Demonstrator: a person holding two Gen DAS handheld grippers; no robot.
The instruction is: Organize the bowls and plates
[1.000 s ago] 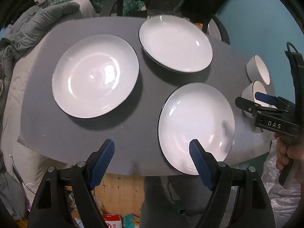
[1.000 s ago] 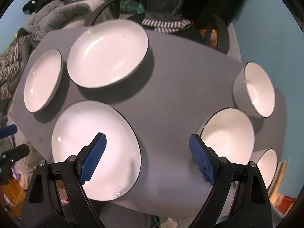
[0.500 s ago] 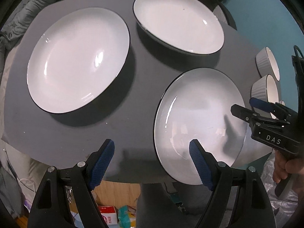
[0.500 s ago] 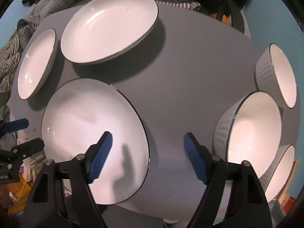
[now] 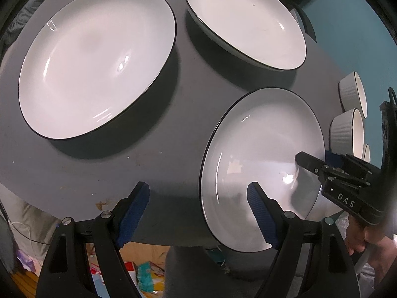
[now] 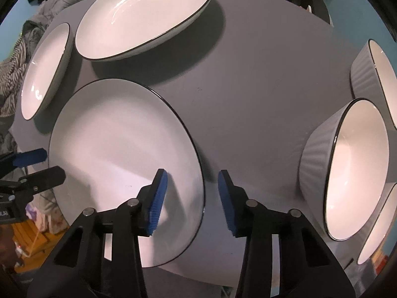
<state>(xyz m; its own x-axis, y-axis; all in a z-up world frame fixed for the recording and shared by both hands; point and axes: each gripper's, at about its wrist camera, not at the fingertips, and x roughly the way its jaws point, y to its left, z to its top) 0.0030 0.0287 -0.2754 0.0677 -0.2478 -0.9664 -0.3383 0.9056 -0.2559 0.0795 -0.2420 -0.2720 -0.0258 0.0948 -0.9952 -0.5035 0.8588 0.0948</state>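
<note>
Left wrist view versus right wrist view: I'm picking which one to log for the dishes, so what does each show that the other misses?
Only the left wrist view shows the far left plate whole, and the right gripper from the side, straddling the near plate's rim.

Only the right wrist view shows the ribbed bowls close and large, and the near plate's right rim between the right gripper's open, just-closing jaws.

Both show the grey table, the near plate and the deeper plate behind it.

Each hand-held gripper point(image 5: 198, 208) is black plastic with ribbed blue pads, silver pivot screws, and white "DAS" lettering on the right hand-held gripper point(image 5: 320, 160).
</note>
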